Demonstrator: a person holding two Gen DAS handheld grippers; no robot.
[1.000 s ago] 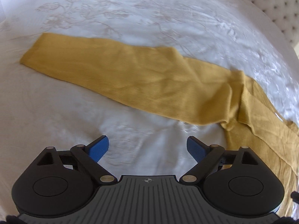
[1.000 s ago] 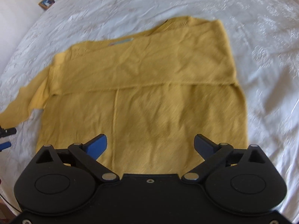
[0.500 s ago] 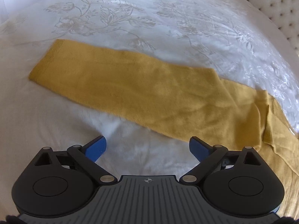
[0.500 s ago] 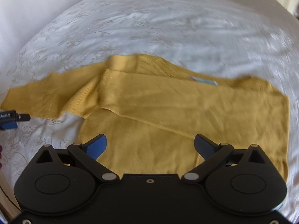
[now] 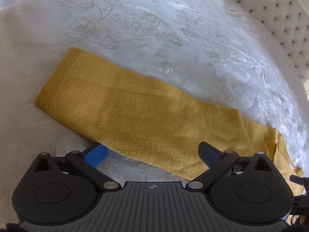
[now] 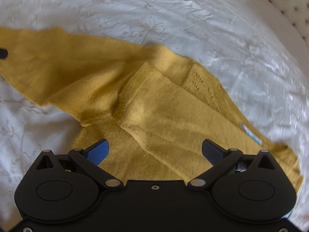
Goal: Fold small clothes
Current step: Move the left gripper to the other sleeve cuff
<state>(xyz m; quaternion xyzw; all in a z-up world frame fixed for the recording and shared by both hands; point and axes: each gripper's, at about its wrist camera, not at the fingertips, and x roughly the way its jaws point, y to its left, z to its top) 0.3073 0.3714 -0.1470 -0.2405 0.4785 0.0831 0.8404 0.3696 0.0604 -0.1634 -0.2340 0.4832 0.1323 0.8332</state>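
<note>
A mustard-yellow knit sweater lies flat on a white embroidered bedspread. In the left wrist view its long sleeve (image 5: 135, 114) stretches from a ribbed cuff (image 5: 56, 81) at the left down to the right. My left gripper (image 5: 152, 154) is open and empty, low over the sleeve's near edge. In the right wrist view the sweater body (image 6: 164, 119) shows one sleeve folded across it and a small label (image 6: 251, 135) at the neck. My right gripper (image 6: 154, 150) is open and empty above the body near the shoulder.
The white floral bedspread (image 5: 154, 29) surrounds the sweater on all sides. A tufted headboard (image 5: 280, 19) rises at the far right. The tip of the left gripper (image 6: 2, 53) shows at the left edge of the right wrist view.
Both grippers moved closer to the sweater. The left one came down toward the outstretched sleeve near the cuff. The right one swung left over the shoulder area. Both stayed open.
</note>
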